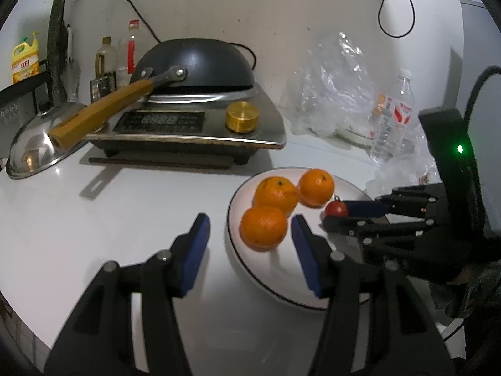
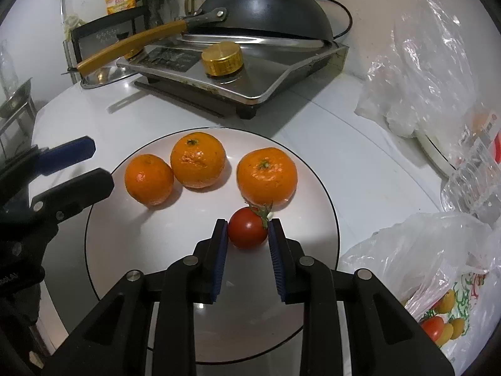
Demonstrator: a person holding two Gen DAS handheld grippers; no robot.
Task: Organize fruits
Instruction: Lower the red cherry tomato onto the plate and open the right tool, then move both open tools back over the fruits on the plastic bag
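right gripper clamped on small tomato, over plate just short of three oranges. light, soft-skinned, slippery, probably; best pinched gently across middle. left gripper half open, empty.

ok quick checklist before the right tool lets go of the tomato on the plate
1. Right tool gripping the tomato: ok, both pads press its sides.
2. Tomato over the plate: ok, well inside the rim.
3. Tomato resting on the plate: cannot tell, the underside is hidden.
4. Space around the drop spot: ok, the nearest orange sits just behind; bare plate elsewhere.
5. Left tool out of the way: ok, open and empty at the plate's far edge.
6. All three oranges on the plate: ok.
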